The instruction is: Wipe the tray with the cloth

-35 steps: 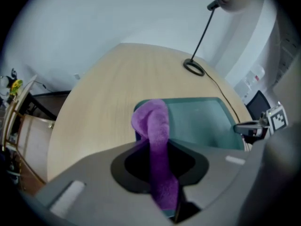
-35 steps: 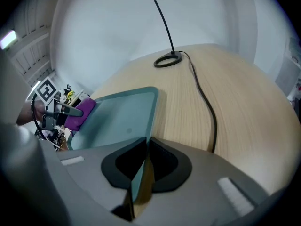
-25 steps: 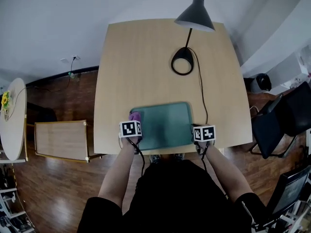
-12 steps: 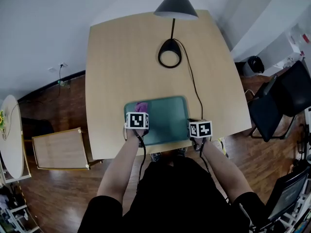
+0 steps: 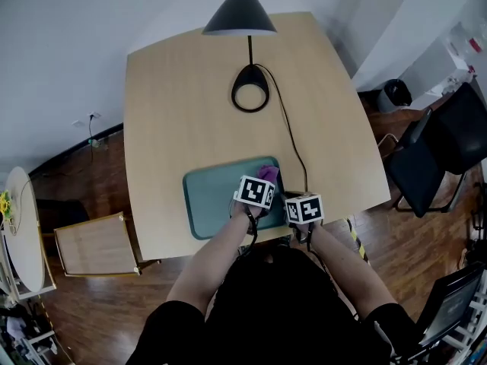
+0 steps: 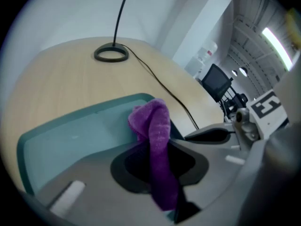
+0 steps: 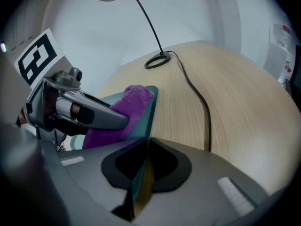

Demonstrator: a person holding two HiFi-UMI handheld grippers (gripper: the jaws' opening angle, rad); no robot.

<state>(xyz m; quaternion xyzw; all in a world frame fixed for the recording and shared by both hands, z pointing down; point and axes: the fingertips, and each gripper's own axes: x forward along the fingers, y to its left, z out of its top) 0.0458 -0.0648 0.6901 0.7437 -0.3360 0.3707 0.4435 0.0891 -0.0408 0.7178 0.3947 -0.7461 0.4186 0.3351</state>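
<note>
Item inspected: purple terry cloth [image 6: 153, 121], bunched into a thick fold, with a fuzzy nap and no stain visible.
Position: over the far right corner of the teal rectangular plastic tray [image 5: 209, 204], which lies at the near edge of the pale wooden counter [image 5: 190, 112].
Left tongs [image 6: 157, 147]: closed partway on the cloth's middle, with the loose end sticking out ahead over the tray floor.
Right tongs [image 7: 143, 149]: pinched tight on the tray's right rim, just beside the cloth.
Handling, judged: the cloth is light, soft and limp. It will drag and fold under pressure, so a hold at its bunched middle suits. The tray looks stiff and smooth, likely to slide unless pinned at the rim.
Tray condition: raised rim, matte floor, no soil visible.
</note>
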